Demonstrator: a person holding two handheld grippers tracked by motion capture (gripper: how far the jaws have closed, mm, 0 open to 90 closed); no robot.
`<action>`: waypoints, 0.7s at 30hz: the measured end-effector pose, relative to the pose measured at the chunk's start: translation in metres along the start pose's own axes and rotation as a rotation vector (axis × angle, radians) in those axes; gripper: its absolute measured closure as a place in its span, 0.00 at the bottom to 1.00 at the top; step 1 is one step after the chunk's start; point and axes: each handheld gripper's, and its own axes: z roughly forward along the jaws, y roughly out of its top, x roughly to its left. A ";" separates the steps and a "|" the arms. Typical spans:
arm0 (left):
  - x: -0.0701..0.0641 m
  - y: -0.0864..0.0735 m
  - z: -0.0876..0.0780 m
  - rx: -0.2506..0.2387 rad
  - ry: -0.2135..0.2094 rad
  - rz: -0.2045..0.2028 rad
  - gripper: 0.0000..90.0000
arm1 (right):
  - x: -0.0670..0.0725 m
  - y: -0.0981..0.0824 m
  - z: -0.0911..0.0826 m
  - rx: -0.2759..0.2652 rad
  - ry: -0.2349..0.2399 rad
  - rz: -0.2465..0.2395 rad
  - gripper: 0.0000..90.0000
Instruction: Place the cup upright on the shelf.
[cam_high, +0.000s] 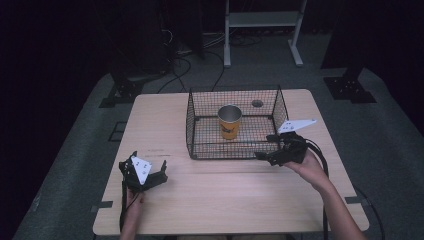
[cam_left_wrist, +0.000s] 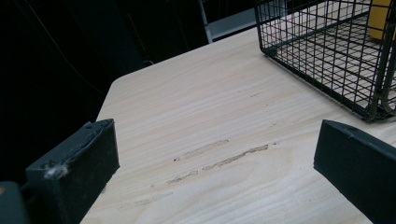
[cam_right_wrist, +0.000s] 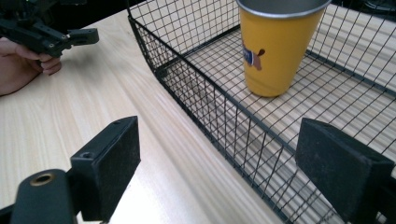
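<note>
A yellow metal cup (cam_high: 229, 124) stands upright inside a black wire basket (cam_high: 200, 150) at the middle of the wooden table. The right gripper view shows the cup (cam_right_wrist: 275, 51) close ahead, with a small printed figure on its side. My right gripper (cam_high: 265, 146) is open at the basket's front right corner, jaws pointing left. In its own view, the right gripper (cam_right_wrist: 219, 154) straddles the basket's front wall (cam_right_wrist: 224, 121). My left gripper (cam_high: 142, 162) rests open and empty on the table's front left. In its own view the left gripper (cam_left_wrist: 215, 154) frames bare wood, the basket (cam_left_wrist: 327, 56) off to the right.
A round hole (cam_high: 257, 103) sits in the table behind the basket. On the floor beyond stand a white metal frame (cam_high: 262, 20), dark stand bases (cam_high: 350, 87) and cables (cam_high: 180, 65). The left gripper and its hand (cam_right_wrist: 18, 60) show far off in the right gripper view.
</note>
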 end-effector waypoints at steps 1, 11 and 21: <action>0.000 0.000 0.000 0.000 0.001 0.001 0.00 | 0.000 -0.002 -0.001 -0.001 -0.001 -0.003 0.15; 0.000 0.000 0.000 0.001 0.002 0.001 0.00 | 0.003 -0.020 -0.006 0.018 -0.015 0.000 0.15; 0.000 0.000 0.000 0.001 0.002 0.001 0.00 | 0.005 -0.035 -0.010 0.021 -0.021 0.014 0.15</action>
